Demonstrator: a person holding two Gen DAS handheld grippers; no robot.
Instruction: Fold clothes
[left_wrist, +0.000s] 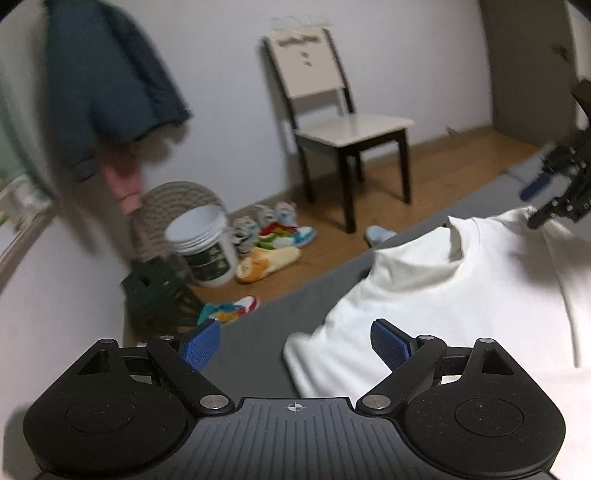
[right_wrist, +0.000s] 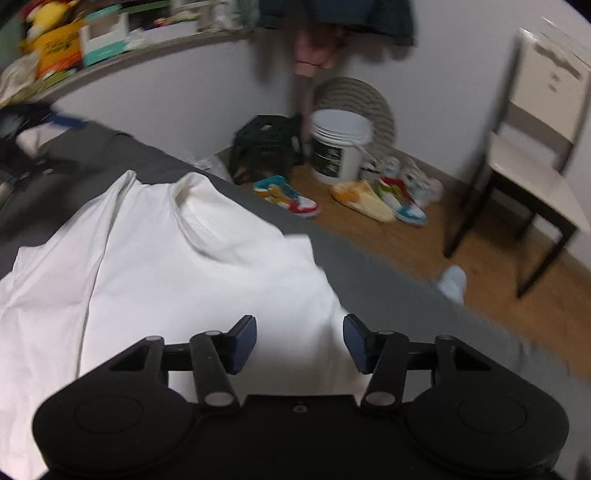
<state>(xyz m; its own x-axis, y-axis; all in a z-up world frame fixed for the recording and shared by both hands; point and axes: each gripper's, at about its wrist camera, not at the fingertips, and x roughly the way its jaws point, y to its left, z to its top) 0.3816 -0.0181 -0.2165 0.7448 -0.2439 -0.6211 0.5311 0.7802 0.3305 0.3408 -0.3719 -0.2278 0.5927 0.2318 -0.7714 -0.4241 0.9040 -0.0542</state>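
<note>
White garment (left_wrist: 436, 295) lying on a grey bed (left_wrist: 258, 343), neck opening (left_wrist: 456, 240) turned toward the bed's floor-side edge. The cloth appears partly gathered: a long crease or seam runs down the body in the right wrist view, and the corner nearest the bed's edge is squared off, which would fit either a garment being spread flat or one already folded once; the pictures do not settle which.

Left tongs (left_wrist: 295, 345) are spread wide and hold nothing. One blue pad (left_wrist: 389, 347) sits over the garment's near corner and the other over bare grey bed, so they straddle the garment's edge, a stance that would let them close on that edge.

Right tongs (right_wrist: 300, 343) are likewise parted and empty, poised over the garment's white body near its edge on the chair side. In the left wrist view they appear beyond the neck opening, at the far side of the garment, which suggests the two tongs work opposite ends of the cloth.

Beyond the garment, on the wooden floor: a chair (left_wrist: 351, 129), a white bucket (left_wrist: 205, 245) and several bright shoes (left_wrist: 280, 229).
</note>
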